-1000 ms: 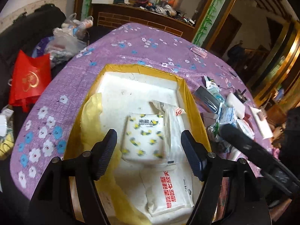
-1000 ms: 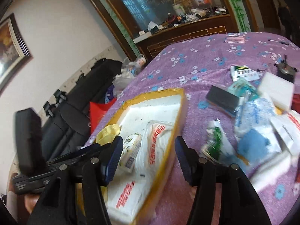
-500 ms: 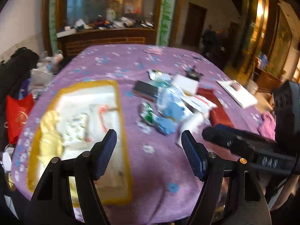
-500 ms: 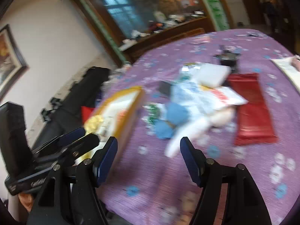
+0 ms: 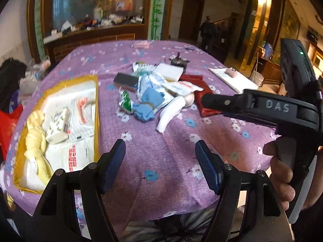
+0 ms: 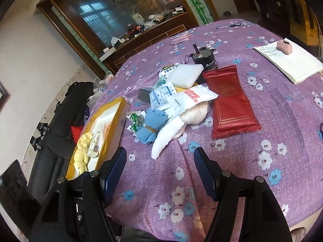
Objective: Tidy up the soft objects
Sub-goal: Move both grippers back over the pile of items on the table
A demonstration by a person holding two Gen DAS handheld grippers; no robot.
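Far left: yellow-rimmed tray point(image 5: 96, 109) on the purple floral tablecloth point(image 5: 161, 141). In the tray: yellow cloth point(image 5: 35, 139) along its left side, patterned tissue pack point(image 5: 58, 126) beside it, white packets with red print point(image 5: 75, 157) under and beside that.

Centre: left gripper point(image 5: 160, 161) above bare tablecloth near the table's front edge, jaws wide apart, nothing between them. Right gripper point(image 6: 159, 168) likewise, jaws wide apart and empty, over bare cloth just in front of the pile.

Pile sits mid-table, right of the tray and apart from it: green-white packet point(image 6: 135, 121), blue cloth point(image 6: 152, 128) touching it, white sock point(image 6: 167, 136) lying diagonally against a cream soft lump point(image 6: 196, 113). On top, a blue-print packet point(image 6: 161, 96) and a white packet with red text point(image 6: 190, 98). Behind those, a dark block point(image 6: 144, 95) and a white foam slab point(image 6: 184, 74).

Right of the pile: red foil pouch point(image 6: 232, 104), touching the lump's edge. Black motor point(image 6: 203, 59) just behind the slab.

Far right: notebook point(image 6: 290, 60) with a small pink thing point(image 6: 284, 47) on it, well apart from the pile. Pen point(image 6: 229, 26) at the far edge of the table. In the left wrist view the right gripper's body enters from the right, with the person's hand point(image 5: 282, 173) on its handle.
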